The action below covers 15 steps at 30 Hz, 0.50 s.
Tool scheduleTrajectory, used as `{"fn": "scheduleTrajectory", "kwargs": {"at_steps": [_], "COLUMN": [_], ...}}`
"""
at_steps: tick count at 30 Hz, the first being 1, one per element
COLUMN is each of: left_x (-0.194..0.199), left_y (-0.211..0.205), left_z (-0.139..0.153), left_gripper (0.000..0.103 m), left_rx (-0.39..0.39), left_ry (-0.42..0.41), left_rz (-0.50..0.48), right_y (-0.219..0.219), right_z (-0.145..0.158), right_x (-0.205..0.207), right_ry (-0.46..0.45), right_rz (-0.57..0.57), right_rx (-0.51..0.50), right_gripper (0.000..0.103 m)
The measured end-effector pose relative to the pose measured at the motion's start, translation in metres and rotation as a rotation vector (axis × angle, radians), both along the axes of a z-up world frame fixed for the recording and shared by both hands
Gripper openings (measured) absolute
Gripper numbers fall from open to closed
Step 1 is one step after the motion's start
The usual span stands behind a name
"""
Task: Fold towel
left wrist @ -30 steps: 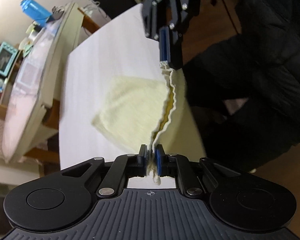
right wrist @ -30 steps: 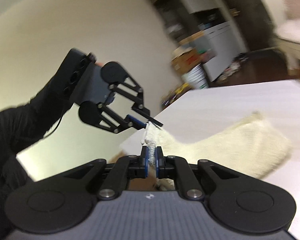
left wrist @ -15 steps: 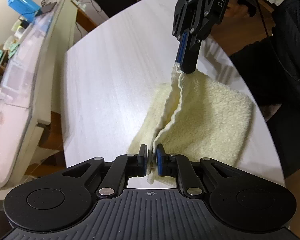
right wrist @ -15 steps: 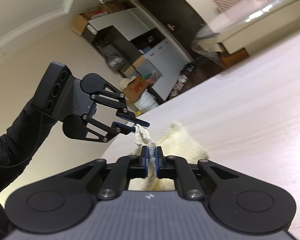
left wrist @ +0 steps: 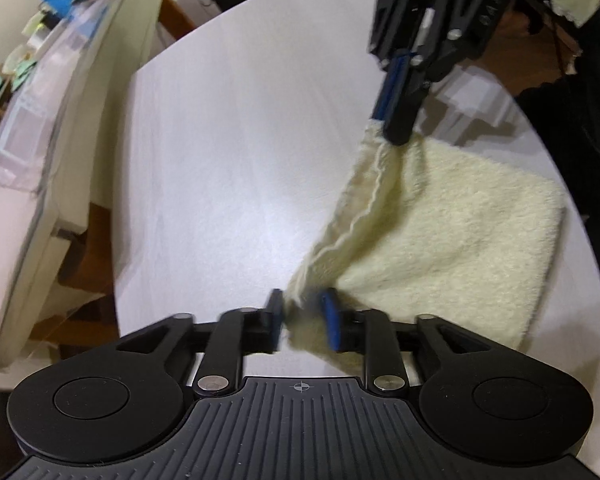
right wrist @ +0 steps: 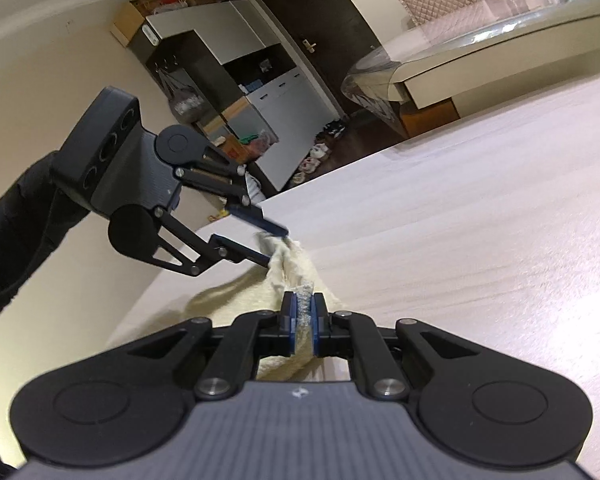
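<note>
A pale yellow towel is laid on the white table, already doubled over, with most of its body flat on the right side of the tabletop close to the near right edge. Its free hemmed edge is lifted off the surface and runs as a taut line from near to far between the two grippers.

The left gripper is seen with its jaws parted; the near corner of the towel lies between the blue pads but is not pinched, only brushed by them (the cloth there is blurred, so slight contact cannot be ruled out). The right gripper is clamped on the far corner of the same edge, and in its own view the cloth is squeezed tight between the pads of the right gripper, with the left gripper visibly spread just beyond.

The coming move is judged to turn on this edge: its long axis points from the left gripper straight away toward the right one, and the folded body lies to the right of that line. Only the far corner is held, so the edge would be expected to sag at its near end once released fully. The right gripper is the nearer to the unlaid corner.
</note>
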<state>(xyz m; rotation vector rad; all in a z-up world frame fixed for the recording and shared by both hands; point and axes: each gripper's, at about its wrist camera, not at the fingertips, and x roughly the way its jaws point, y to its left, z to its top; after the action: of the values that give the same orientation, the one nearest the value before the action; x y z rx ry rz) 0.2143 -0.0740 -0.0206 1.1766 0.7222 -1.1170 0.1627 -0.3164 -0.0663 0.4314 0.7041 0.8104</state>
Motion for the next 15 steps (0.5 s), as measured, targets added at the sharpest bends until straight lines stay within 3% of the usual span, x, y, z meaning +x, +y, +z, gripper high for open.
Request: {"fn": "scheduleTrajectory", "kwargs": {"at_steps": [7, 11, 15], "left_x": [0.003, 0.003, 0.008], "left_y": [0.011, 0.016, 0.020], "left_z": [0.001, 0.002, -0.001], "left_gripper": [0.051, 0.058, 0.063], "left_rx": [-0.070, -0.106, -0.143], "left_ry": [-0.024, -0.031, -0.023], "left_rz": [0.086, 0.130, 0.183], "right_y": [-0.009, 0.005, 0.021], "right_z": [0.018, 0.025, 0.020], "right_x": [-0.030, -0.044, -0.043], "right_ry": [-0.110, -0.177, -0.178], "right_rz": [-0.078, -0.020, 0.021], "right_rx": [-0.058, -0.094, -0.154], "right_gripper": [0.017, 0.017, 0.016]}}
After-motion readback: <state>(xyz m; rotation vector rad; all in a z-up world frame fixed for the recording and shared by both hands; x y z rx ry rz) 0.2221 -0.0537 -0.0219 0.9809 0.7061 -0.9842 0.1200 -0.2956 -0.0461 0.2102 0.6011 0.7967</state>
